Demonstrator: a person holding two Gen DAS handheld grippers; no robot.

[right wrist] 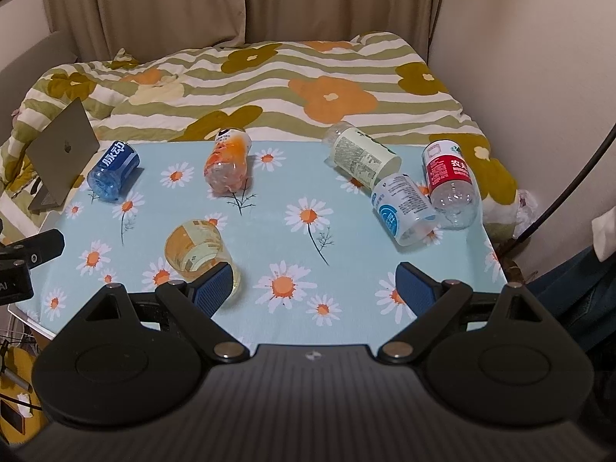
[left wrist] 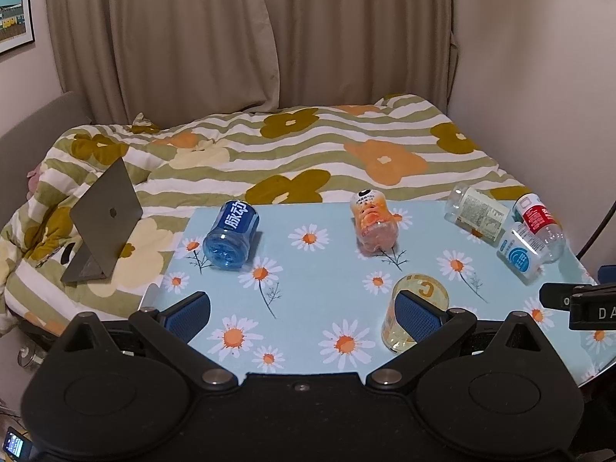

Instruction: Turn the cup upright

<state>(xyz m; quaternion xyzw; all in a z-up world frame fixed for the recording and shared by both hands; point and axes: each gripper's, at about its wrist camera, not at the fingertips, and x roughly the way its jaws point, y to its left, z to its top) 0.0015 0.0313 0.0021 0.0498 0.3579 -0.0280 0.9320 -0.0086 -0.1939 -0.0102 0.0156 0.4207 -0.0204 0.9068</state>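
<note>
Several cut-bottle cups lie on their sides on the daisy-print table (left wrist: 308,269). A yellow cup (left wrist: 419,296) lies nearest, partly behind my left gripper's right finger; it also shows in the right wrist view (right wrist: 196,248), behind the right gripper's left finger. A blue cup (left wrist: 231,235) (right wrist: 113,171), an orange cup (left wrist: 371,223) (right wrist: 229,161), a cream-label cup (left wrist: 475,213) (right wrist: 360,154), a white-blue cup (left wrist: 523,254) (right wrist: 404,208) and a red-label cup (left wrist: 539,219) (right wrist: 450,181) lie farther back. My left gripper (left wrist: 304,312) and right gripper (right wrist: 313,287) are open and empty.
A bed with a flowered striped quilt (left wrist: 308,146) lies behind the table. An open laptop (left wrist: 104,219) (right wrist: 61,154) stands on the quilt at the left. A wall (right wrist: 539,57) and a dark cable (right wrist: 569,184) are at the right. Curtains hang behind.
</note>
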